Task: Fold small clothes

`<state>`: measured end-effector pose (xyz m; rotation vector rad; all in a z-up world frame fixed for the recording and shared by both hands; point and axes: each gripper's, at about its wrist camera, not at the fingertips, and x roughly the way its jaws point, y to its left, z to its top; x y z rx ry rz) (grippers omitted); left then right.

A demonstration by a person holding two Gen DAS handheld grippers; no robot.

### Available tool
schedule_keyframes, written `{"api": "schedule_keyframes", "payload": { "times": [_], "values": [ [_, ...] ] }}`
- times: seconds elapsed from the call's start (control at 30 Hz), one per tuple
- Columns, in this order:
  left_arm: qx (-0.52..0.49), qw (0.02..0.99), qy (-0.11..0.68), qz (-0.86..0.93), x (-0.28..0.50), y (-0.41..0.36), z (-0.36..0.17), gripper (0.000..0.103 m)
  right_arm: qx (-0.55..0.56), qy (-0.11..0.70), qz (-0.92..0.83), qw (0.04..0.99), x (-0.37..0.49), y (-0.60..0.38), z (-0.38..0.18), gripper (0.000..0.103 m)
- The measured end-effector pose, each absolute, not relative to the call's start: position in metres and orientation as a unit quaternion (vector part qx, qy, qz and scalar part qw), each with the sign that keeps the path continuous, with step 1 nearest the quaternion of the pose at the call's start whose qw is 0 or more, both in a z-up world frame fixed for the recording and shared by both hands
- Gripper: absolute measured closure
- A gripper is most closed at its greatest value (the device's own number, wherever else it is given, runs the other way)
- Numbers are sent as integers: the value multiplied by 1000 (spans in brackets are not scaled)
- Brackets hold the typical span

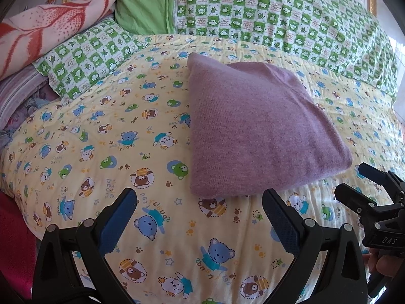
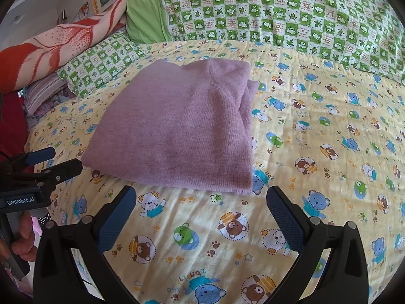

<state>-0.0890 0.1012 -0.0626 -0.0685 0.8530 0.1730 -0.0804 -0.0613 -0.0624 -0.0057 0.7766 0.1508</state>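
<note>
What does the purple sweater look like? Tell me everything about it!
The purple sweater is a soft, fuzzy-looking mauve knit, folded into a neat, thick rectangle with layered edges showing on one side. It lies flat on the yellow teddy-bear quilt. Nothing holds it: the left gripper and right gripper hover open, just short of it.

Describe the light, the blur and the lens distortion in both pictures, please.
Left wrist view: soft daylight, brightest at the far right edge; the purple sweater is sharp; the fisheye bends the bed cover and leaves dark corners. Right wrist view: pale sun patches on the bed cover; the sweater is sharp; same curved edges and dark corners.
</note>
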Motion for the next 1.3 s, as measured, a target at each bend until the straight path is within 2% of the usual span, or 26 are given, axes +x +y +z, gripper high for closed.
{"api": "schedule_keyframes", "payload": {
  "times": [1.3],
  "values": [
    [-19, 906, 415, 78, -89, 101, -60, 3, 6, 376, 74, 923, -83, -62, -61, 0]
  ]
}}
